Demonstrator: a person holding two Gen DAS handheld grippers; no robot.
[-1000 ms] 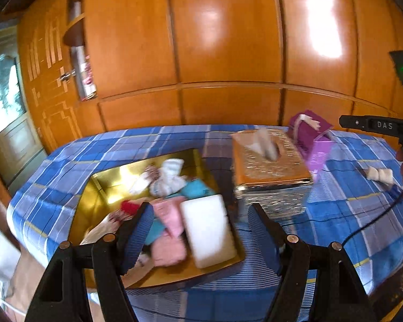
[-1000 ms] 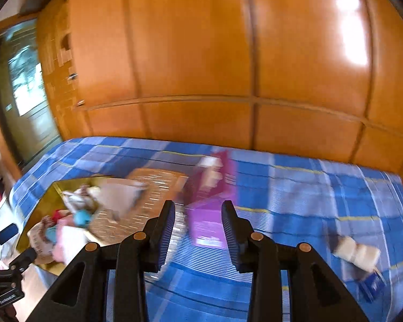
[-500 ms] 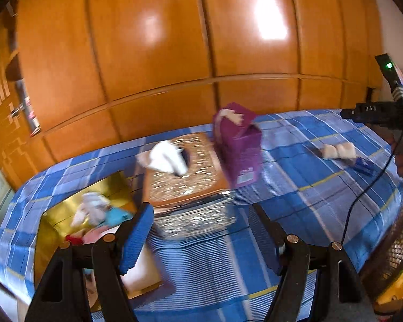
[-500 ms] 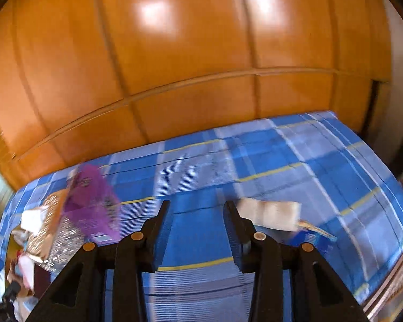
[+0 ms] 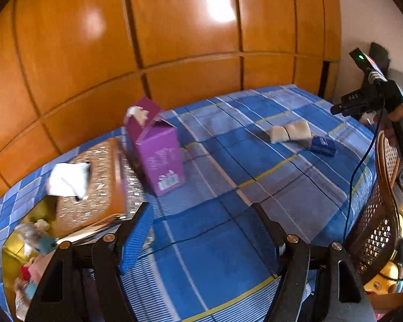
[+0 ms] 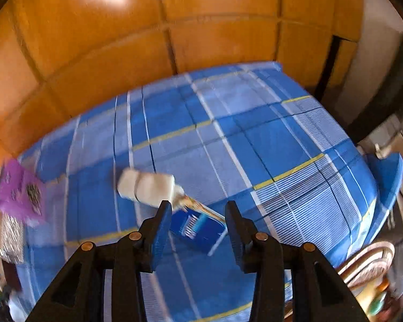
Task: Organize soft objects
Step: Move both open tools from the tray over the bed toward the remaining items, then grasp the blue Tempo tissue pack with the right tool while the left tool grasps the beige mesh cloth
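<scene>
A cream soft roll bound by a dark band point(image 5: 289, 132) lies on the blue checked cloth at the right, next to a small blue packet point(image 5: 323, 146). In the right wrist view the roll point(image 6: 147, 186) lies just ahead and left of my open, empty right gripper point(image 6: 198, 225), with the blue packet point(image 6: 198, 228) between the fingers' line. My left gripper point(image 5: 201, 230) is open and empty above bare cloth. A gold tray point(image 5: 16, 244) with several soft items sits at the far left.
A glittery tissue box point(image 5: 94, 185) and a purple tissue carton point(image 5: 158, 150) stand left of centre. A wicker chair point(image 5: 381, 214) stands off the table's right edge. Wooden wardrobe panels point(image 5: 174, 40) rise behind the table.
Both grippers have swung right: the tray has slid to the left edge of the left view. The roll and blue packet have come close in front of the right gripper.
</scene>
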